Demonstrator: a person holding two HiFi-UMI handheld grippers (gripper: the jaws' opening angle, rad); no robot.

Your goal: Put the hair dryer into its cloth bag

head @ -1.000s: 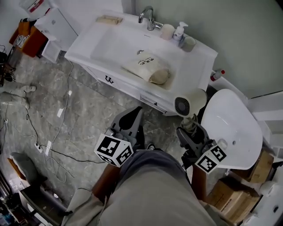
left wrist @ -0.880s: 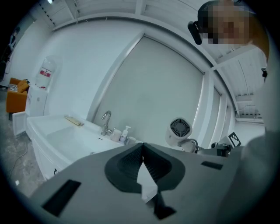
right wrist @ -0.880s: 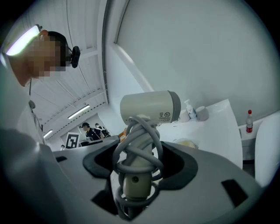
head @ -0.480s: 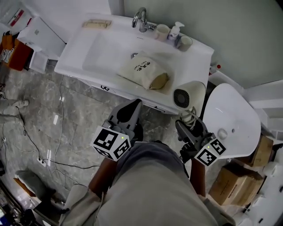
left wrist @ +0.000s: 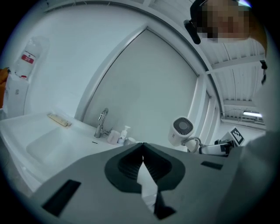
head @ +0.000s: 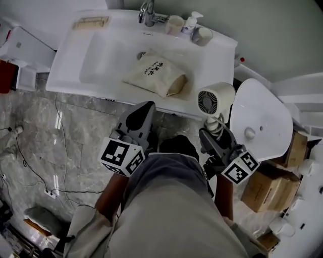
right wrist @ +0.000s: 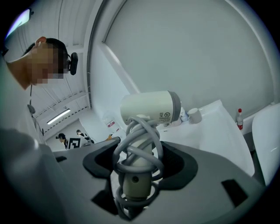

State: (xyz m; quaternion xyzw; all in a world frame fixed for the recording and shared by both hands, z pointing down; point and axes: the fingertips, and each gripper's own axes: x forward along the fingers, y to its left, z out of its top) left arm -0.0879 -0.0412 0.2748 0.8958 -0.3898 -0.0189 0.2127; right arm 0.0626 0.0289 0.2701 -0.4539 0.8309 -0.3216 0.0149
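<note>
A beige cloth bag [head: 155,74] with dark print lies on the front rim of the white sink [head: 96,60]. The white hair dryer [head: 214,98] has its grey cord wound round the handle [right wrist: 138,162], and my right gripper [head: 214,133] is shut on that handle. The dryer's round grille faces up, just off the sink's right front corner and right of the bag. My left gripper [head: 145,107] is shut with nothing in it, just short of the sink's front edge below the bag. The left gripper view shows its jaws [left wrist: 142,145] meeting and the hair dryer [left wrist: 181,130] off to the right.
A faucet [head: 147,12], two cups and a soap bottle [head: 190,21] stand at the sink's back edge, with a wooden tray [head: 91,22] at back left. A white toilet lid [head: 260,121] is on the right, cardboard boxes [head: 270,189] beyond it. Cables run over the marble floor [head: 45,151].
Both grippers have moved toward the sink, the right one carrying the hair dryer. The sink and bag now sit closer and more central in the head view.
</note>
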